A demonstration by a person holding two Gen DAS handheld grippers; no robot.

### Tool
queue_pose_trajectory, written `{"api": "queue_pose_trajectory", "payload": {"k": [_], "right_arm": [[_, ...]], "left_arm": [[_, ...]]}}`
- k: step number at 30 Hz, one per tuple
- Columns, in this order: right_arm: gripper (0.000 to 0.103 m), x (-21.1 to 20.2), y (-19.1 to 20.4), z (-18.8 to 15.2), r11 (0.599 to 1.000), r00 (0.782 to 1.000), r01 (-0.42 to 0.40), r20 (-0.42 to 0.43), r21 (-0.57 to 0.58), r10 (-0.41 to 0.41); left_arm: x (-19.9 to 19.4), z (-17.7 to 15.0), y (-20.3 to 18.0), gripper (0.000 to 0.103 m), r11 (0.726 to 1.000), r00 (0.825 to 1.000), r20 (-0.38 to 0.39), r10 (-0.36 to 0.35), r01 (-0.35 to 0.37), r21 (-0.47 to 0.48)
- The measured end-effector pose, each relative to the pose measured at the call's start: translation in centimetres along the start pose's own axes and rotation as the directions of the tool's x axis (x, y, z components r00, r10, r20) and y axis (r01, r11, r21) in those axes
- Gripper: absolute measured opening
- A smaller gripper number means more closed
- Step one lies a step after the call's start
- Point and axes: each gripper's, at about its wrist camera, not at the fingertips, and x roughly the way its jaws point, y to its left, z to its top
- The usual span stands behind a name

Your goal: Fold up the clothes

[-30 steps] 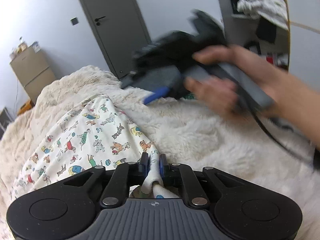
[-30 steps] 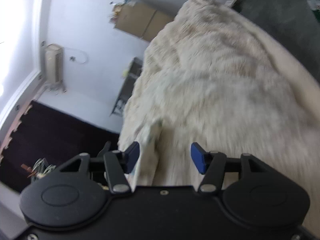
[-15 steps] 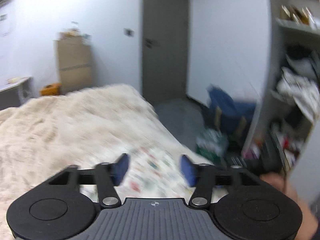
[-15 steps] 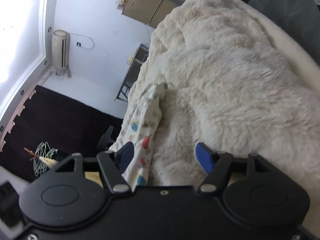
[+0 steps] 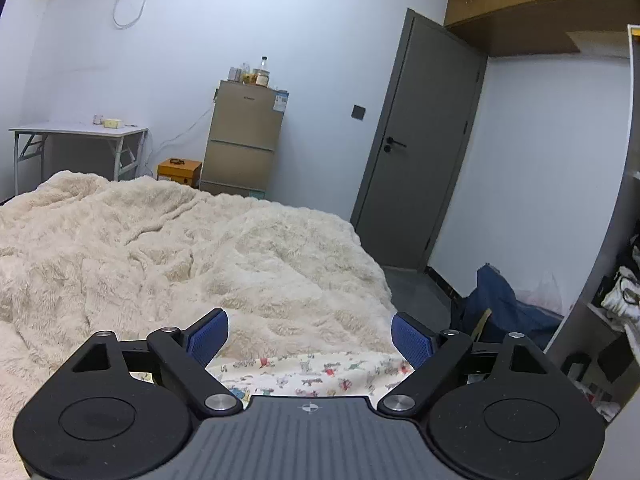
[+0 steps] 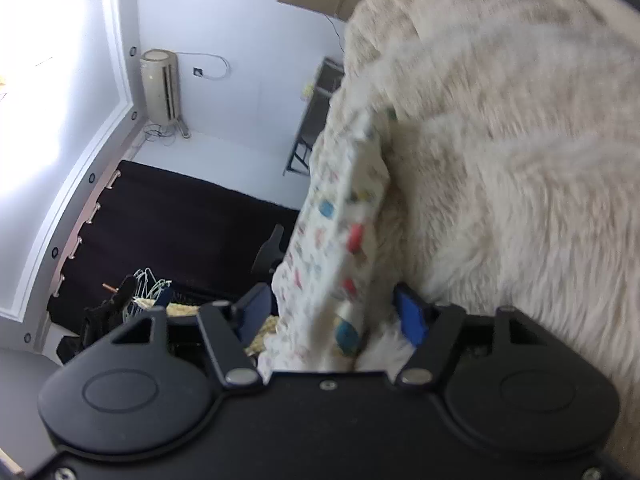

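Observation:
A white garment with small coloured cartoon prints (image 5: 316, 374) lies on the fluffy cream blanket (image 5: 160, 256); only its near edge shows in the left wrist view, under my left gripper (image 5: 310, 336), which is wide open and empty above it. In the right wrist view the same garment (image 6: 340, 240) lies folded in a narrow strip along the blanket (image 6: 520, 160). Its near end sits between the blue pads of my right gripper (image 6: 334, 316), which is open around it with a gap on both sides.
The blanket covers a bed that fills the left and middle. A grey door (image 5: 416, 140), a tan fridge (image 5: 244, 136) and a white table (image 5: 76, 136) stand beyond it. A blue bag (image 5: 504, 304) lies on the floor at the right, beside shelves (image 5: 612, 320).
My left gripper let go of the garment, opened wide and lifted to face the room. My right gripper moved onto the garment's end, which now lies between its fingers.

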Motion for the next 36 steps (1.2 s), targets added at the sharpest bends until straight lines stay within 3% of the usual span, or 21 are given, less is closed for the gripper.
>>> {"api": "queue_pose_trajectory", "payload": {"k": [3,5,8,10,12,14,16,17,19,21,24,28,29,31,36], "right_arm": [[0.053,1.3,1.2,-0.3,0.997,0.999,0.047,-0.002,-0.061,-0.047],[0.027,1.7,2.4,-0.2,0.993,0.997,0.073,0.033,-0.096,-0.070],[0.012,0.7,2.5,0.5,0.999,0.997,-0.004,0.073,-0.053,0.008],[0.012,0.1,2.4,0.5,0.998,0.995,-0.052,0.086,-0.041,0.055],[0.020,-0.3,2.4,0.5,0.996,0.993,-0.076,0.091,-0.042,0.079],[0.027,0.6,2.6,0.0,0.997,0.999,-0.034,0.039,-0.069,0.036],[0.028,2.1,3.2,-0.9,0.993,0.998,0.047,-0.036,-0.112,-0.051],[0.027,2.5,3.8,-1.6,0.982,0.995,0.089,-0.029,-0.166,-0.095],[0.025,2.0,3.3,-1.4,0.992,0.998,0.059,-0.012,-0.112,-0.060],[0.015,1.3,2.5,-0.9,0.999,1.000,0.007,0.006,-0.039,-0.007],[0.011,0.7,1.6,-0.3,0.999,0.999,-0.040,0.027,0.018,0.039],[0.015,1.3,2.0,-0.8,0.999,0.999,0.022,0.030,-0.024,-0.021],[0.011,1.4,2.3,-0.9,0.998,0.998,0.043,0.039,-0.044,-0.042],[0.005,1.2,2.8,-1.0,0.996,0.996,0.067,0.059,-0.061,-0.063],[0.004,0.4,4.6,-1.3,0.989,0.994,0.090,0.071,-0.115,-0.082]], "left_arm": [[0.7,0.2,0.6,0.086,1.000,1.000,-0.013,0.002,-0.002,-0.011],[0.4,0.3,1.1,0.086,1.000,1.000,-0.012,0.001,-0.001,-0.020],[0.0,0.6,2.2,0.088,0.999,1.000,0.002,0.020,-0.020,-0.034],[-0.2,0.7,2.8,0.089,0.998,1.000,0.009,0.025,-0.024,-0.059],[-0.5,0.8,3.6,0.090,0.995,1.000,0.018,0.024,-0.022,-0.097],[-0.6,0.7,4.0,0.091,0.994,1.000,0.019,0.022,-0.019,-0.111],[-0.5,0.6,3.9,0.092,0.995,1.000,0.012,0.019,-0.017,-0.100],[-0.4,0.5,3.6,0.092,0.996,1.000,0.004,0.017,-0.016,-0.088],[-0.1,0.3,3.5,0.097,0.998,1.000,0.002,0.010,-0.009,-0.069],[0.2,0.0,3.0,0.103,0.999,1.000,-0.002,0.017,-0.017,-0.042],[1.1,-0.3,2.4,0.103,0.999,0.998,-0.029,0.052,-0.052,-0.009],[2.6,-1.1,1.2,0.103,0.992,0.990,-0.085,0.109,-0.103,0.068],[2.8,-1.3,1.0,0.103,0.991,0.989,-0.091,0.114,-0.106,0.083],[3.0,-1.6,0.9,0.103,0.991,0.989,-0.094,0.112,-0.104,0.089],[2.7,-1.4,1.5,0.103,0.992,0.991,-0.081,0.108,-0.103,0.067]]}}
